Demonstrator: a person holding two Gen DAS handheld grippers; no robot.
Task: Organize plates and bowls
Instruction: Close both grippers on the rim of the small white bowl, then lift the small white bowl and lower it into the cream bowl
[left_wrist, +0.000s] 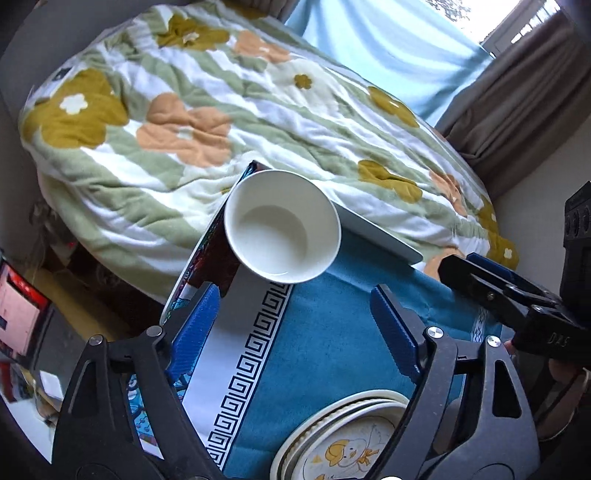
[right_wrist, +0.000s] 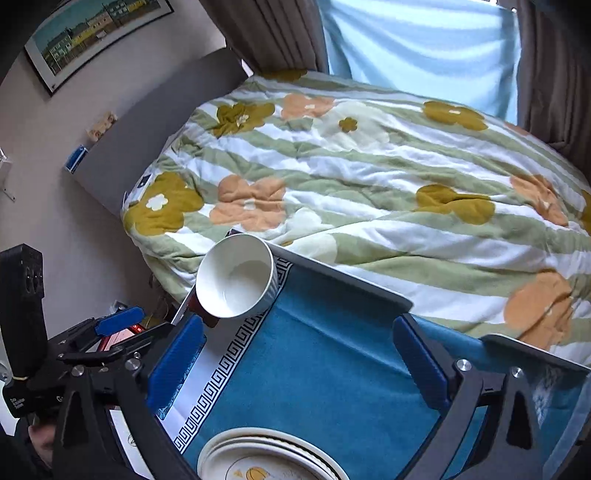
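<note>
Evidently both grippers are between grasps: the left gripper (left_wrist: 295, 332) and the right gripper (right_wrist: 299, 362) hang over the bench (left_wrist: 332, 314) with jaws spread and nothing between them. The white bowl (left_wrist: 282, 227) sits at the centre of the left wrist view, near the bench's far edge by the bed (left_wrist: 221, 110). The stack of plates (left_wrist: 343, 435) lies at the bottom edge. Sorting looks nearly finished; any next move would call for closing on the bowl's rim.
</note>
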